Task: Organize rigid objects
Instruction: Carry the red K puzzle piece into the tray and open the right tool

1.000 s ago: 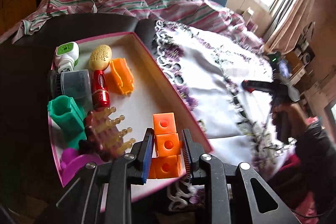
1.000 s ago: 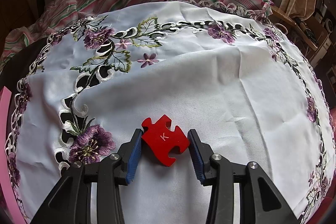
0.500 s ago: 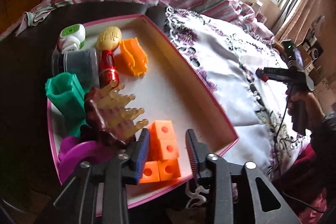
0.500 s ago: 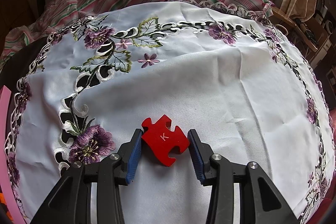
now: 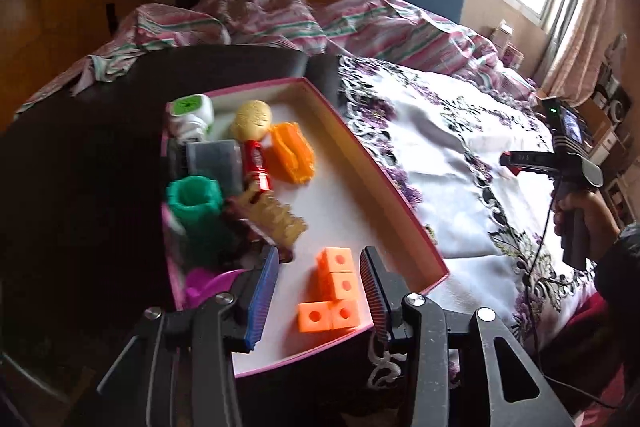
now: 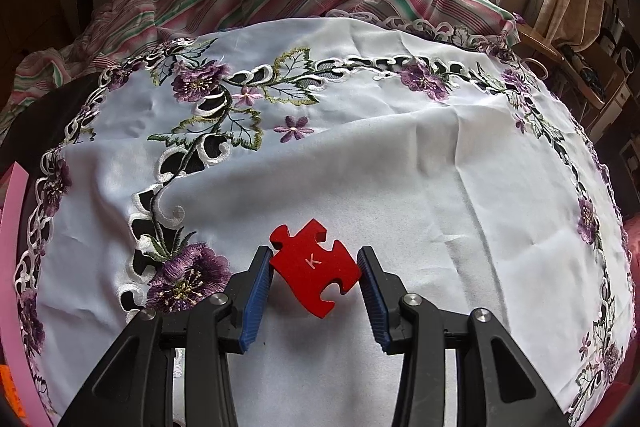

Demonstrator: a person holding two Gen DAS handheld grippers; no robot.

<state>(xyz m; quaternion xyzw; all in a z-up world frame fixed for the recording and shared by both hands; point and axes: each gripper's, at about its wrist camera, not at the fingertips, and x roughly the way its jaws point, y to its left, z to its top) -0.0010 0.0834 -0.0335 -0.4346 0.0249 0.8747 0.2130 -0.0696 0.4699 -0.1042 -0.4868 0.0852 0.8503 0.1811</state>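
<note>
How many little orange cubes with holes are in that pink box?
4, joined in an L near the box's front edge between the left tongs: top cube, one below it, corner cube, and left cube. More may be hidden behind them.

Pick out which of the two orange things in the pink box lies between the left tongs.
The orange linked cubes, an L of holed blocks near the box's front edge. The ridged orange piece sits far back beside the red can.

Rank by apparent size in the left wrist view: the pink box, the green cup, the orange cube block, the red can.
1. pink box, clearly largest.
2. green cup and orange cube block: look alike; the block is nearer the camera, so unsure.
3. red can, smallest, partly hidden.
</note>
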